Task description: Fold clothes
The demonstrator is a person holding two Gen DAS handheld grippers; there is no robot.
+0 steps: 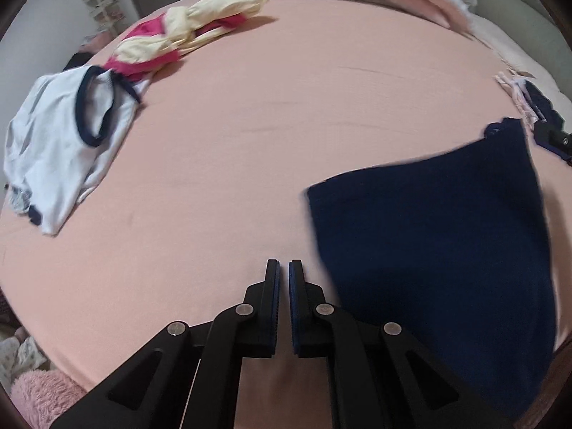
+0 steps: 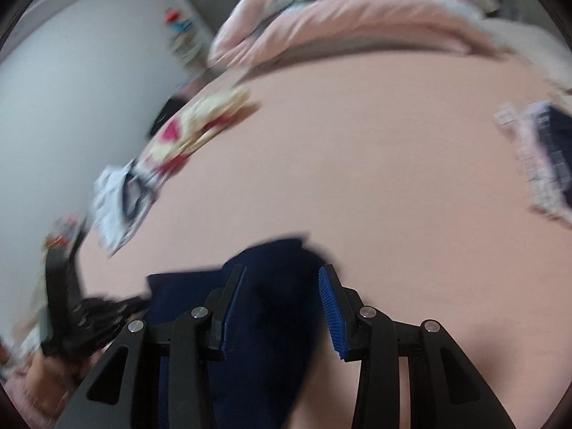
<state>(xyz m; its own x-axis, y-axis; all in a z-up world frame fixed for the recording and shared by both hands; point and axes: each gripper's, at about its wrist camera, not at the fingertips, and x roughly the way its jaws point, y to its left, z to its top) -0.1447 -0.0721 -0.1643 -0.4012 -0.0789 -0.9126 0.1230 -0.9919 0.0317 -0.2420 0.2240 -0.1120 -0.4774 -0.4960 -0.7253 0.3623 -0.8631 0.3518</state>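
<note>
Navy garment (image 1: 436, 243) lies flat at lower right on the pink bed (image 1: 268, 143), ready for folding. My left gripper (image 1: 284, 279) nearly closed, empty; right gripper (image 2: 282, 286) open over its edge.

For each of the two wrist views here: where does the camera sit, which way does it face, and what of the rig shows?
Left wrist: behind the left gripper, nearly shut, looking across the pink bed sheet; the right gripper shows at the right edge.
Right wrist: behind the open right gripper, over the navy garment; the left gripper shows at left.
Shared: navy garment, white shirt, yellow-and-pink clothes.
</note>
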